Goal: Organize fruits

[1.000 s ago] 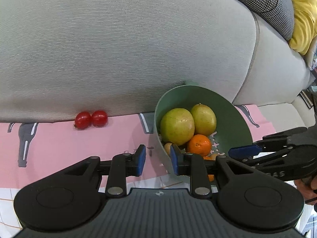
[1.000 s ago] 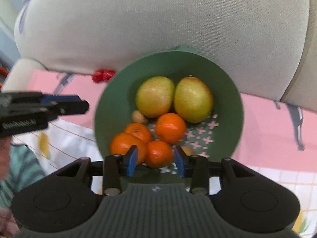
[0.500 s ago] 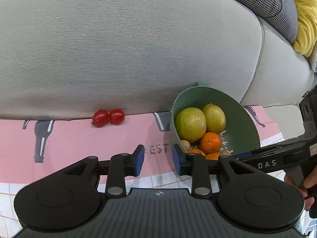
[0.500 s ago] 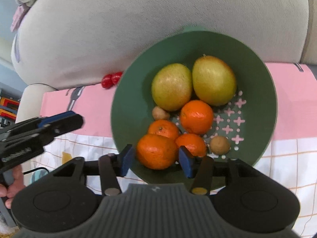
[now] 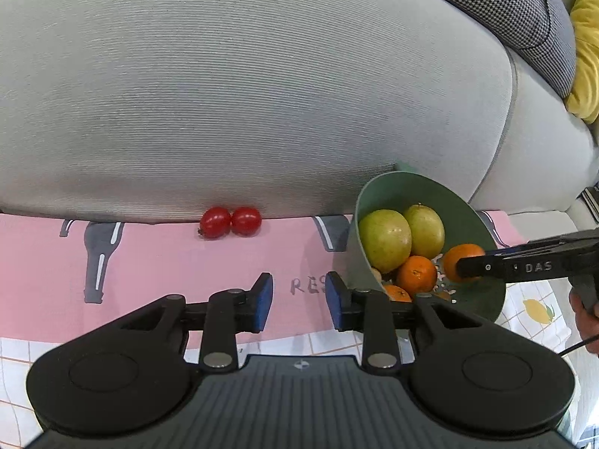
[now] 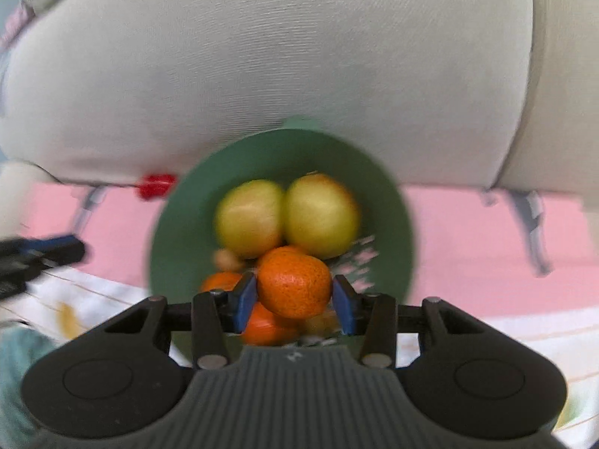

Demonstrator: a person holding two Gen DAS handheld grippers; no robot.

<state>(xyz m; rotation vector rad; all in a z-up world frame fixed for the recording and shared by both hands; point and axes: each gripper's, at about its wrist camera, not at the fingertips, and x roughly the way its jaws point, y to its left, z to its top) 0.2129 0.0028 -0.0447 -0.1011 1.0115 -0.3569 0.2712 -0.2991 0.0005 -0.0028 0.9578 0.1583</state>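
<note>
A green bowl (image 5: pixel 408 191) stands on the pink cloth at the foot of the sofa. It holds two yellow-green pears (image 5: pixel 385 241), several oranges (image 5: pixel 415 275) and small brown fruits. My right gripper (image 6: pixel 294 299) is shut on one orange (image 6: pixel 294 286) and holds it above the bowl (image 6: pixel 187 232); it shows in the left wrist view (image 5: pixel 464 267) too. My left gripper (image 5: pixel 298 301) is open and empty over the pink cloth, left of the bowl. Two red cherry tomatoes (image 5: pixel 230 222) lie against the sofa.
A grey sofa cushion (image 5: pixel 243 93) fills the background. A checked cushion (image 5: pixel 516 3) and a yellow one (image 5: pixel 586 48) sit at the upper right. The pink cloth (image 5: pixel 149 262) meets a white patterned cloth (image 5: pixel 539 314) in front.
My right gripper closed on an orange and lifted it out of the pile in the bowl. My left gripper moved left, away from the bowl, and stayed open.
</note>
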